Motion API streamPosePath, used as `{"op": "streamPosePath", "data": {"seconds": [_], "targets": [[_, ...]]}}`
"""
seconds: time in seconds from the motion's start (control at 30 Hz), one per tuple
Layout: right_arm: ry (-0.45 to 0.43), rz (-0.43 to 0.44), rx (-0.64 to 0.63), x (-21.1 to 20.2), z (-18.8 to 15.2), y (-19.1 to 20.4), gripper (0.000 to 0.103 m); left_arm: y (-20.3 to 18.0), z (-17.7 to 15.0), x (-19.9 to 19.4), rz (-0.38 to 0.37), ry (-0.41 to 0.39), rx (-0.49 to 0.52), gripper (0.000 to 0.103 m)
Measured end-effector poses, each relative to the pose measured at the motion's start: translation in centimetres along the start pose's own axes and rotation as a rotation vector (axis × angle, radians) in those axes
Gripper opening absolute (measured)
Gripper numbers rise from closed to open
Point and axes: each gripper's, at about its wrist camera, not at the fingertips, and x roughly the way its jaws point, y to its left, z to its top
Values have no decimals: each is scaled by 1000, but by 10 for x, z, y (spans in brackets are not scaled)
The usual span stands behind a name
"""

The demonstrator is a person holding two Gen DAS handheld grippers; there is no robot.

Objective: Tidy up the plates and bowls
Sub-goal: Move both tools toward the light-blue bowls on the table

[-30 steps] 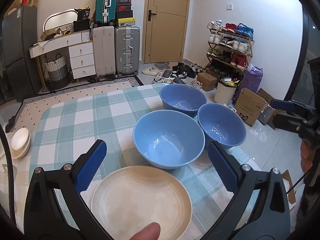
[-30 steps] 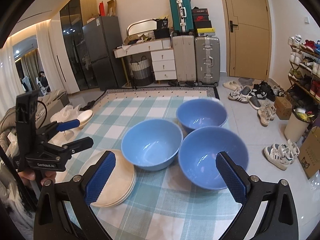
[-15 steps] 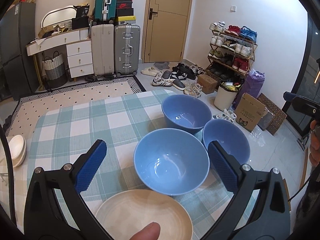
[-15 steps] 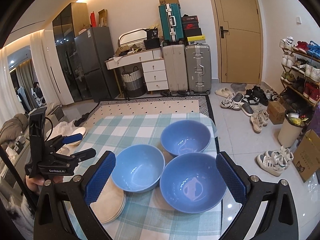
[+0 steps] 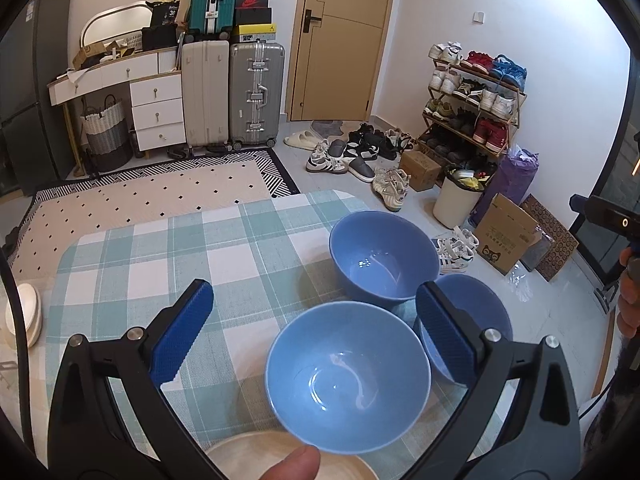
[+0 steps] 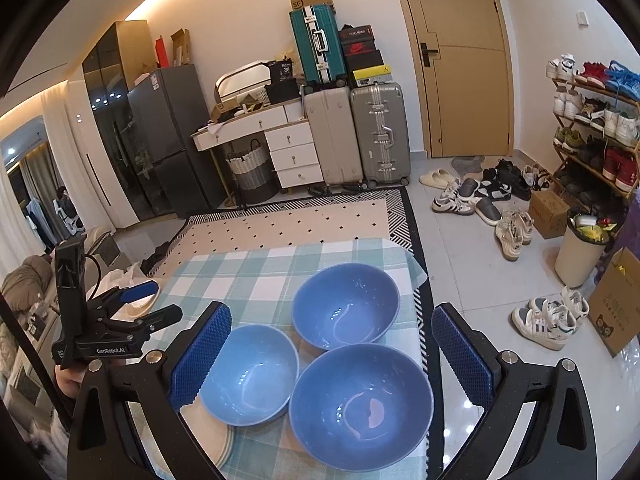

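Note:
Three blue bowls stand close together on the checked tablecloth [image 5: 132, 264]. In the left wrist view the nearest bowl [image 5: 348, 376] lies between my open left gripper [image 5: 316, 328] fingers, well below them; a second bowl [image 5: 384, 258] is farther off and a third bowl [image 5: 480, 320] is half hidden by the right finger. A cream plate [image 5: 288, 456] shows at the bottom edge. From the right wrist, my open right gripper [image 6: 332, 356] hovers empty above the bowls [image 6: 362, 406], [image 6: 250, 372], [image 6: 346, 306]. Stacked cream plates [image 6: 218, 444] peek out beside the left bowl. The left gripper [image 6: 156, 302] is open at the left.
A stack of white dishes [image 5: 24, 316] sits at the table's left edge. The bowls are near the right table edge [image 6: 420, 320], with floor, shoes [image 6: 516, 232] and a bin [image 6: 580, 252] beyond. Suitcases [image 5: 256, 92] and drawers [image 5: 158, 112] stand at the far wall.
Both grippers have lifted and drawn back, so the bowls sit lower and smaller in both views. The cream plate has slid almost out of the left view. Nothing was gripped.

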Motion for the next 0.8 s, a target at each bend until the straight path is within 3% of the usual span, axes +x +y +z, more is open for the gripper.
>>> {"op": "streamPosePath", "data": {"seconds": [0.8], "targets": [[165,-37,63,115,4,-59,102,-13,27,152,13,148,27,101]]}}
